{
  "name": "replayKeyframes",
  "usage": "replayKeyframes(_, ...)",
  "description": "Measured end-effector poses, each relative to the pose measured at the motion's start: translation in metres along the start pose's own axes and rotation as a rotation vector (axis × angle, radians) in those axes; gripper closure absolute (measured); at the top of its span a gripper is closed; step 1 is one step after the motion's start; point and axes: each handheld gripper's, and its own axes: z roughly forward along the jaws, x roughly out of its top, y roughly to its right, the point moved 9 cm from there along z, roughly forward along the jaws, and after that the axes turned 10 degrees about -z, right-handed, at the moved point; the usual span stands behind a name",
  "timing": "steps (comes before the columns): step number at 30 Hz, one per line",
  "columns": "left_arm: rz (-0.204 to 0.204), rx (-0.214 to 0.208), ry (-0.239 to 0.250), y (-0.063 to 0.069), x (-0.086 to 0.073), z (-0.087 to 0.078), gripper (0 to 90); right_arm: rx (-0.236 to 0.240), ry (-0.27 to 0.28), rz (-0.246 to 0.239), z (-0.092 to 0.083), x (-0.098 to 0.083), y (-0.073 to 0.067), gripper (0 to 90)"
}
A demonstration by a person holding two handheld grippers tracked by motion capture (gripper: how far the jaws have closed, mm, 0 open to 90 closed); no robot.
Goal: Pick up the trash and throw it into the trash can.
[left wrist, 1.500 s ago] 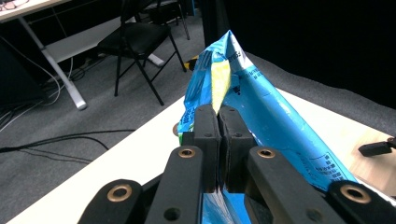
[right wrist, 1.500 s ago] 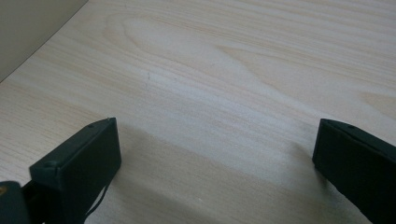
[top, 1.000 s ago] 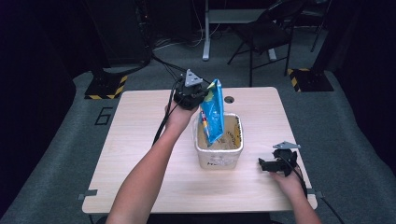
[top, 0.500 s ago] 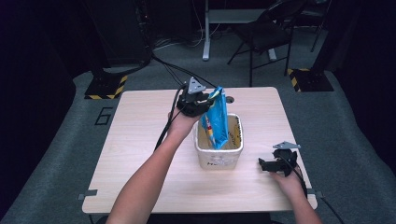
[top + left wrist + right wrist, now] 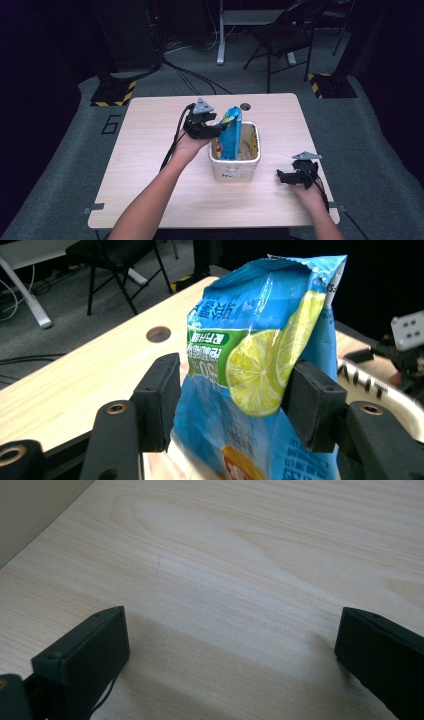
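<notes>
- Since the earlier high view, I see the left gripper (image 5: 216, 131) lower, and the blue chip bag (image 5: 231, 140) now stands in the white tub (image 5: 235, 167); right gripper (image 5: 286, 176) rests on the table (image 5: 150, 150).
- Left gripper view: jaws have just been opening; the bag (image 5: 250, 375) sits loose between them, left pad clear.
- Right gripper view: jaws wide over bare wood.

A folding chair (image 5: 285, 37) stands on the grey floor beyond the table's far edge, beside a white desk leg (image 5: 220, 35).
</notes>
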Motion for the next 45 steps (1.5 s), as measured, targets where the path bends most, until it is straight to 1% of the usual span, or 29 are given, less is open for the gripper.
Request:
replayKeyframes(1,0.0,0.0,0.0,0.0,0.0,0.0,41.5,0.0,0.0,0.0,0.0,0.0,0.0,0.3)
replayKeyframes(2,-0.009,-0.003,-0.006,-0.003,-0.007,-0.002,40.9,-0.001,0.0,0.001,0.0,0.0,0.0,0.3)
replayKeyframes(3,-0.009,-0.003,-0.006,-0.003,-0.007,-0.002,40.6,0.0,0.0,-0.002,0.0,0.0,0.0,0.3)
replayKeyframes(8,-0.044,-0.004,0.0,-0.013,-0.02,-0.011,39.7,0.0,0.0,-0.001,0.0,0.0,0.0,0.3)
replayKeyframes(10,-0.048,0.004,0.002,-0.02,-0.025,-0.017,39.4,-0.001,0.001,0.002,0.0,0.0,0.0,0.3)
replayKeyframes(11,-0.048,0.004,0.002,-0.02,-0.025,-0.017,39.4,-0.001,0.001,0.002,0.0,0.0,0.0,0.3)
replayKeyframes(16,-0.065,0.025,0.005,-0.033,-0.033,-0.025,39.4,0.002,0.001,0.002,0.0,0.0,0.0,0.3)
replayKeyframes(18,-0.068,0.042,0.0,-0.04,-0.036,-0.028,39.4,0.001,0.001,0.002,0.0,0.0,0.0,0.3)
replayKeyframes(22,-0.089,0.062,0.002,-0.051,-0.042,-0.033,39.4,-0.001,0.002,0.005,0.0,0.0,0.0,0.3)
replayKeyframes(23,-0.094,0.073,0.0,-0.057,-0.046,-0.037,39.5,0.001,0.001,0.002,0.0,0.0,0.0,0.3)
replayKeyframes(24,-0.094,0.073,0.0,-0.057,-0.046,-0.037,39.5,0.001,0.001,0.002,0.0,0.0,0.0,0.3)
replayKeyframes(25,-0.097,0.078,0.003,-0.06,-0.048,-0.038,39.5,0.001,0.001,0.002,0.0,0.0,0.0,0.3)
replayKeyframes(26,-0.095,0.087,-0.012,-0.065,-0.052,-0.04,39.2,-0.001,0.003,0.007,0.0,0.0,0.0,0.3)
replayKeyframes(27,-0.095,0.087,-0.012,-0.065,-0.052,-0.04,38.6,-0.001,0.003,0.007,0.0,0.0,0.0,0.3)
replayKeyframes(28,-0.089,0.096,-0.019,-0.067,-0.055,-0.042,38.6,0.002,0.001,0.001,0.0,0.0,0.0,0.3)
replayKeyframes(29,-0.087,0.098,-0.013,-0.068,-0.056,-0.043,38.6,0.001,0.001,0.002,0.0,0.0,0.0,0.3)
replayKeyframes(30,-0.092,0.098,-0.007,-0.07,-0.057,-0.044,38.6,0.001,0.001,0.002,0.0,0.0,0.0,0.3)
replayKeyframes(33,-0.101,0.105,-0.012,-0.077,-0.065,-0.047,38.7,0.001,0.001,0.002,0.0,0.0,0.0,0.3)
replayKeyframes(34,-0.103,0.111,-0.023,-0.08,-0.068,-0.048,38.5,-0.001,0.003,0.007,0.0,0.0,0.0,0.3)
replayKeyframes(35,-0.105,0.124,-0.025,-0.085,-0.074,-0.049,38.5,0.002,0.001,0.001,0.0,0.0,0.0,0.3)
replayKeyframes(36,-0.105,0.124,-0.025,-0.085,-0.074,-0.049,38.5,0.002,0.001,0.001,0.0,0.0,0.0,0.3)
replayKeyframes(37,-0.114,0.125,-0.025,-0.087,-0.076,-0.05,38.5,0.001,0.001,0.002,0.0,0.0,0.0,0.3)
replayKeyframes(39,-0.116,0.132,-0.031,-0.091,-0.081,-0.052,38.5,0.002,0.001,0.001,0.0,0.0,0.0,0.3)
replayKeyframes(41,-0.113,0.138,-0.039,-0.094,-0.087,-0.052,38.5,-0.001,0.003,0.007,0.0,0.0,0.0,0.3)
replayKeyframes(42,-0.113,0.143,-0.04,-0.096,-0.089,-0.053,38.5,0.002,0.001,0.001,0.0,0.0,0.0,0.3)
replayKeyframes(45,-0.113,0.143,-0.039,-0.099,-0.096,-0.055,38.5,-0.001,0.003,0.006,0.0,0.0,0.0,0.3)
